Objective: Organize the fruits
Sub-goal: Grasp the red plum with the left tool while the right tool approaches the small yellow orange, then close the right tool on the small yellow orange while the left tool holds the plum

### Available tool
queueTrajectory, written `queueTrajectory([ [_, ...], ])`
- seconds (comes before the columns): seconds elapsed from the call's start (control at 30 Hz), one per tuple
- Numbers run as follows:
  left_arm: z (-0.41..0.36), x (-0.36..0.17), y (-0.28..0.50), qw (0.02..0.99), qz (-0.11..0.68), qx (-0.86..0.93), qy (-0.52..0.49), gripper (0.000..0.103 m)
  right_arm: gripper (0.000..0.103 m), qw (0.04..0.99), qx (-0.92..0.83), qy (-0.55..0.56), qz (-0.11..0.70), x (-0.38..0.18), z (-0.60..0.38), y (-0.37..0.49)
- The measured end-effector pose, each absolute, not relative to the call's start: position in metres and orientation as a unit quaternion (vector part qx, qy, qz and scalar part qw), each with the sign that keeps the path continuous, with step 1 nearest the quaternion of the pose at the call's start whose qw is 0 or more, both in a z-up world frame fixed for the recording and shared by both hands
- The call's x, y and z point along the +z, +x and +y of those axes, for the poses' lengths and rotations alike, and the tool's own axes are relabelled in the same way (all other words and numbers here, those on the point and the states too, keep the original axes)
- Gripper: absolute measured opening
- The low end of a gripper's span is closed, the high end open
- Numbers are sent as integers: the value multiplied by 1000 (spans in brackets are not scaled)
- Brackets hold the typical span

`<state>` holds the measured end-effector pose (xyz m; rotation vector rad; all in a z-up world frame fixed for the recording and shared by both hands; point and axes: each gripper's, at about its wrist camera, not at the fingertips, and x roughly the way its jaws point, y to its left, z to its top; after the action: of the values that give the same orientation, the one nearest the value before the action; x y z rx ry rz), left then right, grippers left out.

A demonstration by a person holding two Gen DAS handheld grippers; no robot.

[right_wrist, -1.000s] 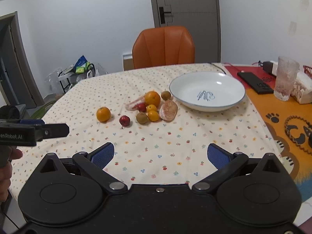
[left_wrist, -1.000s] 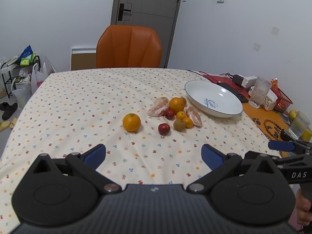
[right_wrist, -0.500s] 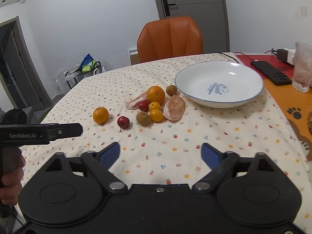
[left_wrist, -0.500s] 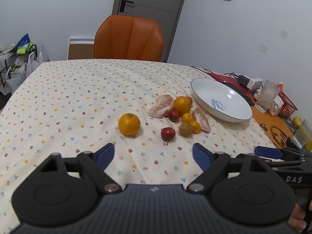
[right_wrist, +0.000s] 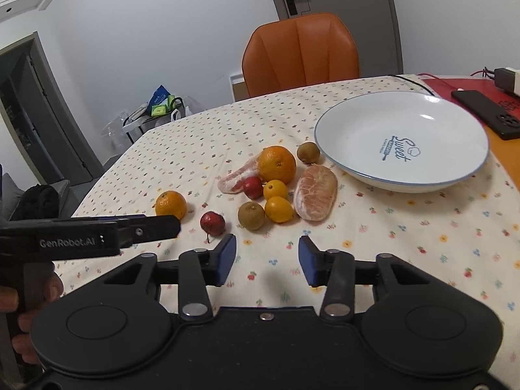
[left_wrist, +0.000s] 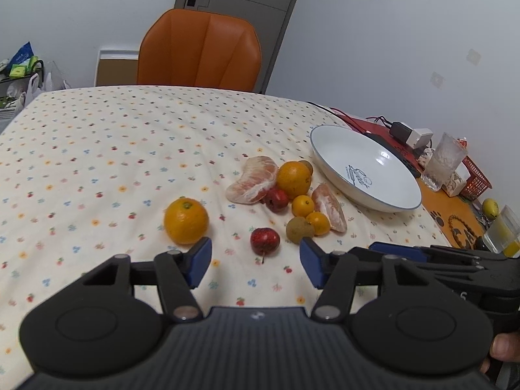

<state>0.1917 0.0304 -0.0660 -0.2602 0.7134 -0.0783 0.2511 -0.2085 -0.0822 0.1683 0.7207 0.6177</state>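
Left gripper (left_wrist: 255, 265): blue fingers (left_wrist: 199, 261) part-spread and closing, nothing between them, hovering over the surface (left_wrist: 97, 162) just short of a small red fruit (left_wrist: 265, 241). Right gripper (right_wrist: 266, 260): fingers (right_wrist: 226, 258) narrower, also closing on empty air above the floral cloth. Fruit count: two large oranges, one (left_wrist: 186, 220) standing alone to the left, the other (right_wrist: 277, 164) in the cluster; two small oranges (right_wrist: 278, 209); two red fruits; two brown kiwi-like fruits (right_wrist: 251, 215); two peeled pomelo segments. Near segment (right_wrist: 314, 196) lies flat, long axis running away from the camera toward the plate. One white plate (right_wrist: 357, 120) sits just right of the cluster, holding no fruit. One orange chair (right_wrist: 302, 52) stands beyond the far edge.
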Motion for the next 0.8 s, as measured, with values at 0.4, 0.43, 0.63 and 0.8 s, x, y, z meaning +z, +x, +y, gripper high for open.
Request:
queueTrajectory([
  [0.4,19,-86,222,922,364,-46,-125,45,33,879,298,81,363,-97,-199,278],
  [0.43,19,-88,223,921,365,-47,-126,43,33,879,298,80,364,-98,-198,279],
  [0.63,18,-95,229,921,366,-49,-127,24,33,879,296,80,366,-102,-194,286],
  [0.8,23,-94,229,922,361,-47,-129,24,33,881,292,77,365,-101,-190,289],
])
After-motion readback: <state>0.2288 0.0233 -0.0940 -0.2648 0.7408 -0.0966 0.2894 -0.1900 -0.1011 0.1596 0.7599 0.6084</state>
